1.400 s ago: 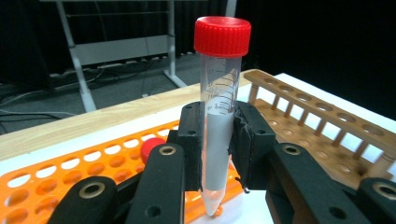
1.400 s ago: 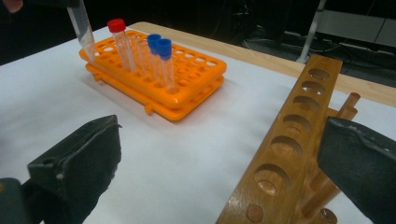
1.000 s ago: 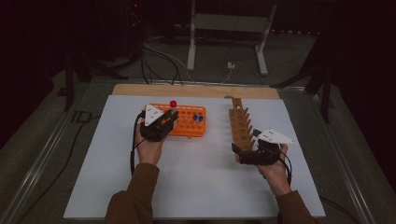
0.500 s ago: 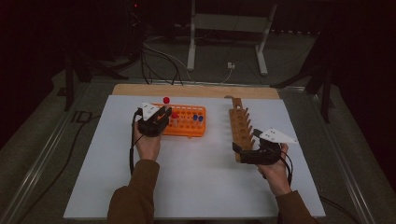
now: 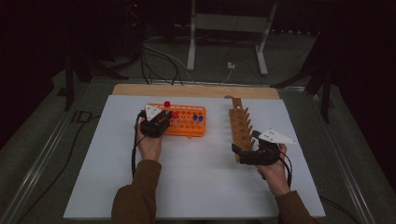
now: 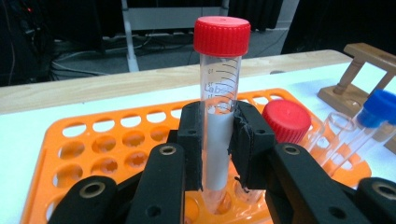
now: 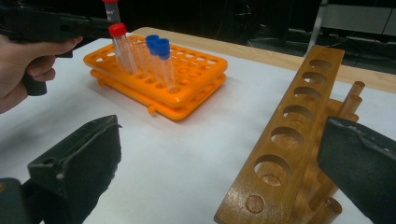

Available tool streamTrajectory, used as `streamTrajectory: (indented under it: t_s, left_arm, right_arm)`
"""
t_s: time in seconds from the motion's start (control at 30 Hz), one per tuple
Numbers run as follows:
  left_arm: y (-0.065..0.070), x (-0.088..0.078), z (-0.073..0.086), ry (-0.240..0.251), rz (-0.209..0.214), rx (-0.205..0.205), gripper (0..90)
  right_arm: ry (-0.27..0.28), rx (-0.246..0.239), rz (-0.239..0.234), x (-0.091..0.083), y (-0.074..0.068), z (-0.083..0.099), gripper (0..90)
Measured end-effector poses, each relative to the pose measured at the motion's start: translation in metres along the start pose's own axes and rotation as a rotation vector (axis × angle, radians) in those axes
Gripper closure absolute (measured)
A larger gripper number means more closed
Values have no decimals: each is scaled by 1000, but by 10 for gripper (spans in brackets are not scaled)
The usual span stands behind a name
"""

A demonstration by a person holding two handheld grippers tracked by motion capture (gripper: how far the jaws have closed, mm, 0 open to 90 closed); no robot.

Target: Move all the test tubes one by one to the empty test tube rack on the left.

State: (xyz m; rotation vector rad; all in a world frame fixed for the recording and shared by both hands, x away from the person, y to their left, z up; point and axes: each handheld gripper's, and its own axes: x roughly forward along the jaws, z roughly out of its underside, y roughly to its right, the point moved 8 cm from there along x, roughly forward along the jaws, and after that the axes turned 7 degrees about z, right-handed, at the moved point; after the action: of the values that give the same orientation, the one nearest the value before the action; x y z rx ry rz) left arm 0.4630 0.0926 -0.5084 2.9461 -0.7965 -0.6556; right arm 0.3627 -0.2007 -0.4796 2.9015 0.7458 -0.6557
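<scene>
Left claw clamps red-capped tube over orange rack; right claw beside wooden rack.

Dark room, grey metal stand, floor cables.

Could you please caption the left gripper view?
Left gripper lowers a red-capped tube into the orange rack.

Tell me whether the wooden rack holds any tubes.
Empty: the wooden rack shows bare holes along its top. The tubes stand in the orange rack.
</scene>
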Motion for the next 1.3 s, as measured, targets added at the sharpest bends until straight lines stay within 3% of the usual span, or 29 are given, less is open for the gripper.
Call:
streamTrajectory:
  t_s: [0.4,0.53,0.63,0.77,0.93,1.03,1.17,1.3]
  left_arm:
    - [4,1,18,-62,-2,22,757]
    - [5,3,27,-104,-10,57,758]
    - [4,3,30,-100,-5,44,759]
    - [6,2,30,-113,-11,54,758]
    - [5,2,32,-132,-5,24,742]
    - [3,-2,37,-143,-14,6,652]
    - [-3,-18,36,-112,0,-51,528]
    - [-3,-42,30,-65,51,-97,403]
  right_arm:
    - [11,-2,2,-1,0,-3,1]
    - [7,-3,4,-1,1,-2,1]
    - [9,-1,6,-2,1,-2,1]
    - [6,-1,6,-1,1,-2,1]
    - [7,-6,7,-2,1,-2,1]
    - [6,-1,8,-2,2,-2,1]
    - [7,0,14,-3,3,-2,1]
    - [12,1,12,-4,3,-2,1]
